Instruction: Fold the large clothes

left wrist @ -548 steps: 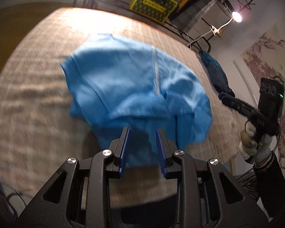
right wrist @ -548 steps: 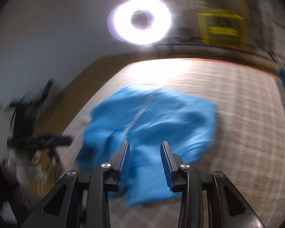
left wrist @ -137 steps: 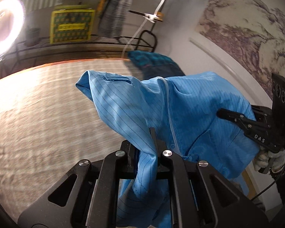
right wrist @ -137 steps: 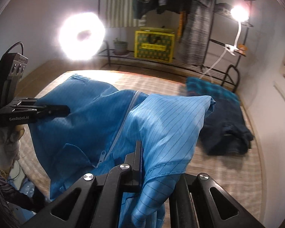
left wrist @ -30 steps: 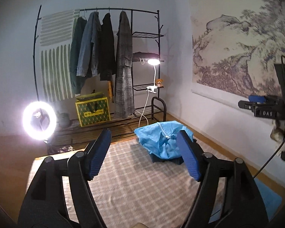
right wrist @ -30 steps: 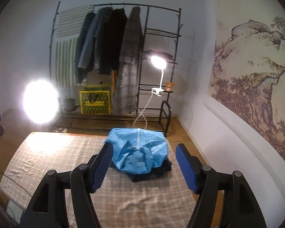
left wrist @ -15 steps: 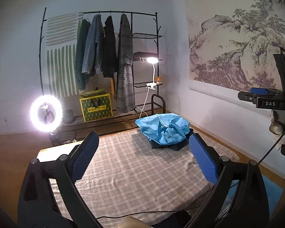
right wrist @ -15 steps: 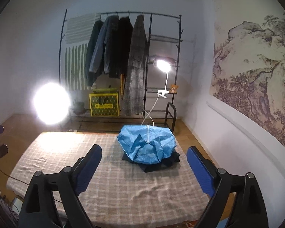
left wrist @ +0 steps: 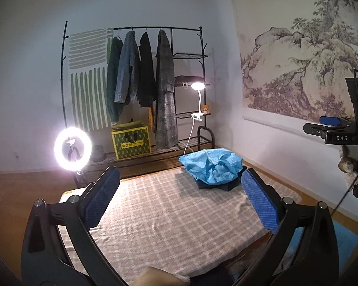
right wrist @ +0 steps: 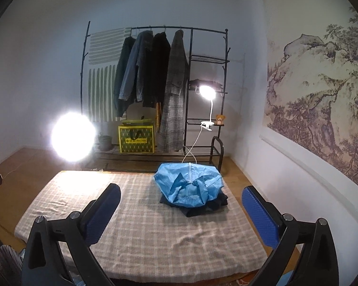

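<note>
both grippers wide open, nothing between jaws: left gripper (left wrist: 181,197), right gripper (right wrist: 181,205). blue garment (right wrist: 189,184) bundled on dark folded clothes (right wrist: 214,205) at far right of bench (right wrist: 140,238), well apart from both. fold looks done; next: keep clear of stack, fetch next piece w/o snagging plaid cover.

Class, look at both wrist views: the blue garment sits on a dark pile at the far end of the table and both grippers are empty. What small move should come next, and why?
Probably bring both grippers down to rest. The blue garment lies bundled on the dark folded clothes, the checked cloth holds nothing else, and the left gripper and right gripper stand wide open, well short of it. No unfolded garment shows within reach.
</note>
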### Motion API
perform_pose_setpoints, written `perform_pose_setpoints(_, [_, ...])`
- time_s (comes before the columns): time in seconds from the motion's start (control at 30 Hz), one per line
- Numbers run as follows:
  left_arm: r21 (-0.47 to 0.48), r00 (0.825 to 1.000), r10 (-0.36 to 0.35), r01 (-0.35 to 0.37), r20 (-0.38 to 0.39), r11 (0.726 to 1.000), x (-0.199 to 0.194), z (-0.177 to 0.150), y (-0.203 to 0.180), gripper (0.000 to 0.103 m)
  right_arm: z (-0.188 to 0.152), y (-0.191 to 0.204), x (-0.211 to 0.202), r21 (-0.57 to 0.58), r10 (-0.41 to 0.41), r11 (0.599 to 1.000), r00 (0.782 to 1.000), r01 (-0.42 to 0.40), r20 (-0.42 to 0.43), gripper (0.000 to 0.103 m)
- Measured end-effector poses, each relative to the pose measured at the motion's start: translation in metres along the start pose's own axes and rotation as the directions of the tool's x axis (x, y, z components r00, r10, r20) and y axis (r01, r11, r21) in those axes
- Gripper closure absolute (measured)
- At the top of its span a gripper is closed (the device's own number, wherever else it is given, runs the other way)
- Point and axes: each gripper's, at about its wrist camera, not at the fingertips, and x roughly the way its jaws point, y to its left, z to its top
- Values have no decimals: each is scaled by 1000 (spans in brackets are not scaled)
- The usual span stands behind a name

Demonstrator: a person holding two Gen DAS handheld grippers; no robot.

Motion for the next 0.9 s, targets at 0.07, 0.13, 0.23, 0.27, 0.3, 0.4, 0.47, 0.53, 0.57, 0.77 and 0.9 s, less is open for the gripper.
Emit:
perform_pose_setpoints(0.07, [-9, 1000, 4, -4, -24, 1000, 2, -7, -2, 0, -5, 1, 5, 6, 3, 1000, 1000, -2, -16, 0])
perform_pose_setpoints(0.13, [-35, 999, -1, -1, -50, 999, 7, -15, -4, 0, -14, 2, 12, 14, 3, 1000, 999, -2, -34, 0])
perform_pose_setpoints(0.23, [-57, 995, 4, -10, -100, 998, 21, -26, -8, 0, -27, 6, 24, 14, -5, 1000, 998, 6, -62, 0])
perform_pose_setpoints(0.27, [-57, 993, 2, -9, -114, 998, 25, -28, -8, 0, -31, 8, 28, 14, -2, 1000, 997, 3, -71, 0])
perform_pose_setpoints(0.3, [-58, 992, -5, -3, -127, 998, 31, -31, -9, 0, -34, 9, 33, 18, 2, 1000, 997, 0, -77, 0])
perform_pose_setpoints(0.4, [-61, 990, -23, 14, -143, 998, 48, -37, -11, 0, -43, 12, 47, 35, -6, 999, 996, 9, -88, 0])
perform_pose_setpoints(0.47, [-55, 990, -14, 7, -142, 998, 59, -43, -12, 0, -48, 17, 60, 23, -36, 999, 996, 38, -86, 0])
perform_pose_setpoints(0.53, [-49, 989, -11, 4, -145, 999, 71, -47, -12, 0, -52, 23, 70, 13, -55, 998, 995, 56, -82, 0])
perform_pose_setpoints(0.57, [-52, 989, -15, 8, -148, 999, 79, -50, -11, 0, -53, 26, 76, 8, -59, 998, 995, 59, -82, 0])
perform_pose_setpoints(0.77, [-66, 983, -20, 8, -181, 998, 132, -61, -5, 0, -62, 39, 111, 11, -82, 997, 994, 83, -67, 0])
perform_pose_setpoints(0.9, [-75, 978, -16, 1, -210, 997, 163, -70, -1, 0, -72, 36, 142, 87, -64, 994, 994, 72, -86, 0])
